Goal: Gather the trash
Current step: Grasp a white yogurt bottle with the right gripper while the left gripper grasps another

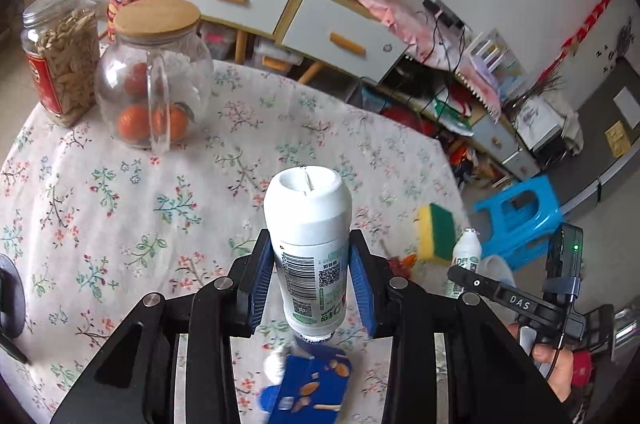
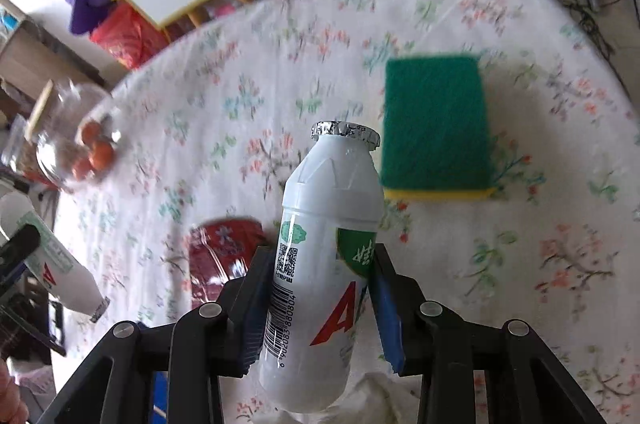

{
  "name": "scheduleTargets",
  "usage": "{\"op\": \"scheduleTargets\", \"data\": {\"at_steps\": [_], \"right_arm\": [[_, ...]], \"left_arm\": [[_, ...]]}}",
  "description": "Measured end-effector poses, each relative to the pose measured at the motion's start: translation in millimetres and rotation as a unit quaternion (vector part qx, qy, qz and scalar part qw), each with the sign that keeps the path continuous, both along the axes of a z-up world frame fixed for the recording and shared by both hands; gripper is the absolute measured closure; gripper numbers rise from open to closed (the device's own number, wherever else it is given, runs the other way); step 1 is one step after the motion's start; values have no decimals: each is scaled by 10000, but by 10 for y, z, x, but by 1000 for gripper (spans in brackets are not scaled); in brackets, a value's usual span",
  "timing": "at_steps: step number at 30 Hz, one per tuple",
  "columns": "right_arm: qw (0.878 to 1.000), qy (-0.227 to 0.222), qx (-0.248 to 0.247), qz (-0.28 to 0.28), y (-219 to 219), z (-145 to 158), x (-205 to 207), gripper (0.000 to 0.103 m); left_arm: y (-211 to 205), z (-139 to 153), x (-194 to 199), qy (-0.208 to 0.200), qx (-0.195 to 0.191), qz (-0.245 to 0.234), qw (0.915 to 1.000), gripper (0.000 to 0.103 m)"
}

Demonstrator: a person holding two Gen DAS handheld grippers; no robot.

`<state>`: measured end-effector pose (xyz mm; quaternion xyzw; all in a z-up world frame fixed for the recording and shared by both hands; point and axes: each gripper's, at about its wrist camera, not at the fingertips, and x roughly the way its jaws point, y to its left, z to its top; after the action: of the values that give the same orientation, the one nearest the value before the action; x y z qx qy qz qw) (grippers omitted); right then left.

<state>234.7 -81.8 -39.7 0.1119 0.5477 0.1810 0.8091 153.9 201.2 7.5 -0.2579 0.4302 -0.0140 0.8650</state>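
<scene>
Left gripper point(image 1: 314, 288) is clamped on a white drink bottle point(image 1: 310, 244), blue pads pressed to both sides of its label, bottle inverted with the base pointing away from the camera and lifted off the floral tablecloth point(image 1: 120, 208). Right gripper point(image 2: 320, 308) has its pads against a second white bottle point(image 2: 328, 256), foil cap point(image 2: 346, 135) at the far end; no earlier frame, so only the closed-on-bottle state is noted. Free cloth lies ahead and left of the left gripper up to the table's curved far edge. At that far left edge stand a glass jug point(image 1: 154, 76) with a wooden lid, oranges inside, and just beside it a jar of seeds point(image 1: 62, 52). A blue snack box point(image 1: 312, 388) lies on the cloth directly below the left bottle. Near the right table edge a green-and-yellow sponge point(image 2: 436, 120) lies flat, just beyond the right bottle's cap; a red wrapper point(image 2: 224, 248) lies left of that bottle. Beyond the edge: a blue stool point(image 1: 516, 220) and a drawer cabinet point(image 1: 256, 4). Right view is motion-blurred.
</scene>
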Motion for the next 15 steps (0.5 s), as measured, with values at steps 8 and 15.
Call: {"op": "scheduleTargets", "data": {"at_steps": [8,15], "right_arm": [[9974,-211,491,-473,-531,265,6,61],[9925,-418,751,-867,-1062,492,-72,61]], "left_arm": [[-231,61,-55,-119,-29,-110,9999,64],[-595,51,-117,-111,130,-414,9990,64]]}}
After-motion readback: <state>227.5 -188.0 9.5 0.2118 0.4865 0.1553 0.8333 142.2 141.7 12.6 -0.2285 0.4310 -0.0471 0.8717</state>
